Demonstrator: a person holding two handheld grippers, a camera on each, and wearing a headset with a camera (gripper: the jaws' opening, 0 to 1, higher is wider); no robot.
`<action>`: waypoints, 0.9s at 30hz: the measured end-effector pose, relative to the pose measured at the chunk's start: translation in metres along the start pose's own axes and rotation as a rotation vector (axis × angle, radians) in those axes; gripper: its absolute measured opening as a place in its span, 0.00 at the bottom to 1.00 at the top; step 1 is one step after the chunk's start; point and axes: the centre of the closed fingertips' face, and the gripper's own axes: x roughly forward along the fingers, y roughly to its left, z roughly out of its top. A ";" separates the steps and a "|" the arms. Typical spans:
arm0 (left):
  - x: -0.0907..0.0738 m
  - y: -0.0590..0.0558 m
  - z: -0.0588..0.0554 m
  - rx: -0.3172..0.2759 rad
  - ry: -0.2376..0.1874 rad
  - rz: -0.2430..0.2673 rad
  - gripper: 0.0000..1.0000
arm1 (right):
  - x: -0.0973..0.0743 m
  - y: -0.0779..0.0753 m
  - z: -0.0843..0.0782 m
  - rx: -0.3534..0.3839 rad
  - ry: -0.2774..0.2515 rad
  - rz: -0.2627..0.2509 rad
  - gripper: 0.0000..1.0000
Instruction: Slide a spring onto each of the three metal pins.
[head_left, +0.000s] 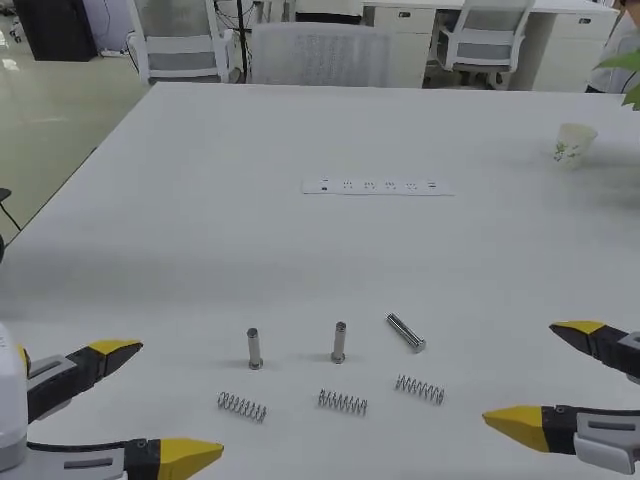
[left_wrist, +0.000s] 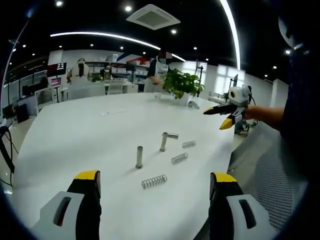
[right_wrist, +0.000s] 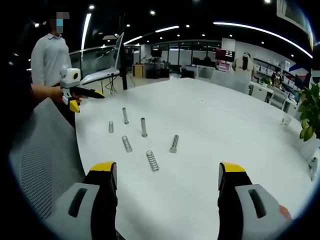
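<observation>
Holding left gripper (head_left: 160, 402) and right gripper (head_left: 545, 375) open and empty at the near edge of the table (head_left: 300, 250), flanking three springs (head_left: 342, 402) lying just in front of two upright pins (head_left: 339, 342) and one fallen pin (head_left: 405, 333). Risking toppling an upright pin with a careless nudge, or flicking a spring away by over-squeezing.

In the head view the left gripper (head_left: 181, 400) runs off the bottom-left corner and the right gripper (head_left: 518, 372) off the right edge, their handles cut away. The marks on the white strip (head_left: 378, 186) are too small to read, the print on the cup (head_left: 573, 143) is blurred, and the plant (head_left: 622, 60) is cut by the right edge.
</observation>
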 end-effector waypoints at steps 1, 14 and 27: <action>0.000 0.000 0.000 -0.001 -0.001 0.000 0.87 | 0.000 0.000 0.000 -0.004 0.002 -0.002 0.84; 0.001 -0.001 0.000 0.000 -0.001 -0.003 0.86 | 0.001 0.000 -0.001 -0.001 0.010 -0.003 0.83; 0.002 -0.002 -0.001 0.000 0.000 -0.005 0.86 | 0.002 0.000 -0.001 0.000 0.014 -0.003 0.82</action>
